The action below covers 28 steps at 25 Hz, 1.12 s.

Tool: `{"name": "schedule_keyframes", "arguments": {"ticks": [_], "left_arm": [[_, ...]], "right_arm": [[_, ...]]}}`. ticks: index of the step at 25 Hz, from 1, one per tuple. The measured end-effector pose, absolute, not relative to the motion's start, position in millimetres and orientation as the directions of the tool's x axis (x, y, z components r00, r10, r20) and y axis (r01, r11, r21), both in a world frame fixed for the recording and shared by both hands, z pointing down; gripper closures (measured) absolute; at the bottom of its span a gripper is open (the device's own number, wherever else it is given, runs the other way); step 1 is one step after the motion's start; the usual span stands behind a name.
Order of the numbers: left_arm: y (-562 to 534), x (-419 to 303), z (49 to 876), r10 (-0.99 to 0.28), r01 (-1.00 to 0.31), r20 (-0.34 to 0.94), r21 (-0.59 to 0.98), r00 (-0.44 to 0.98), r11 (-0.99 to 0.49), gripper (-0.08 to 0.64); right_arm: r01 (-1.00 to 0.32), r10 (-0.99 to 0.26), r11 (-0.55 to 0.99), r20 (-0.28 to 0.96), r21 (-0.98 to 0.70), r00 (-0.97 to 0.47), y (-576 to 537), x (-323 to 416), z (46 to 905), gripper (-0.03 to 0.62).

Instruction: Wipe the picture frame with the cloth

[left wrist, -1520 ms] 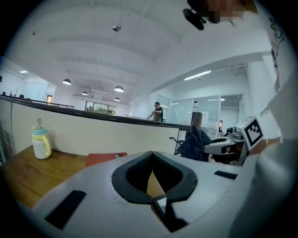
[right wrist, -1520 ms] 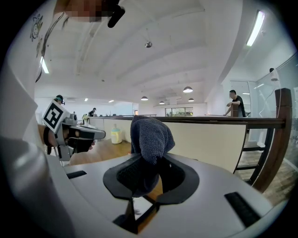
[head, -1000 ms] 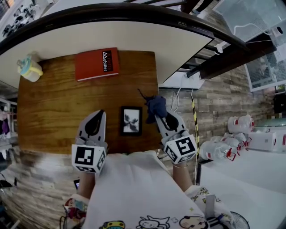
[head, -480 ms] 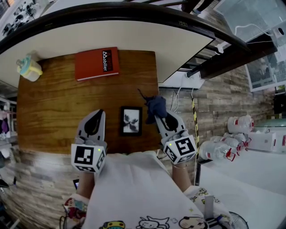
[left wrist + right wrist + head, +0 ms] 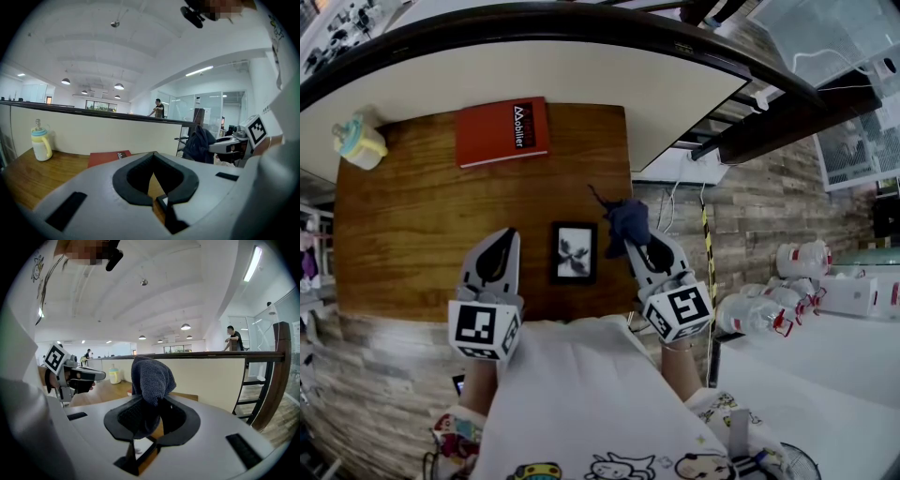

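A small black picture frame (image 5: 575, 252) lies flat on the wooden table (image 5: 422, 216), between my two grippers. My right gripper (image 5: 639, 246) is shut on a dark blue cloth (image 5: 627, 223), which bunches up above its jaws just right of the frame; in the right gripper view the cloth (image 5: 151, 380) stands up out of the closed jaws. My left gripper (image 5: 503, 243) hangs left of the frame, shut with nothing in it. In the left gripper view its jaws (image 5: 153, 172) meet at the tips, and the cloth (image 5: 200, 144) and the right gripper show off to the right.
A red book (image 5: 503, 132) lies at the table's far side and a pale bottle (image 5: 360, 142) stands at its far left corner. A white partition with a dark rail (image 5: 581, 66) curves behind the table. The table's right edge drops to wood-look flooring with cables.
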<state>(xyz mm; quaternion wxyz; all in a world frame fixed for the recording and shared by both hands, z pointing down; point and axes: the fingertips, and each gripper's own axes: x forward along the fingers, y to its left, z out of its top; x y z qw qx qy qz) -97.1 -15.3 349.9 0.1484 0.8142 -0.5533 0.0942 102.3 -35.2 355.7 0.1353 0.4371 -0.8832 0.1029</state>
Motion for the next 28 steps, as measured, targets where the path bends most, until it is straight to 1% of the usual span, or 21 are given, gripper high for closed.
{"name": "schedule_keyframes", "arguments": {"ticks": [9,28], "left_arm": [[-17.1,-96.4,351.1,-0.873,-0.924,0.306,0.158,0.381,-0.348,0.555],[-18.1,-97.9,351.2,-0.864,-0.915,0.300,0.132,0.404,-0.382,0.555]], "right_arm": [[-0.805,-0.747,0.590,0.337,-0.059,-0.573,-36.8,103.1,354.2,0.525],[-0.803,-0.749,0.592,0.325,-0.061,-0.577,-35.1,104.5,354.6,0.525]]}}
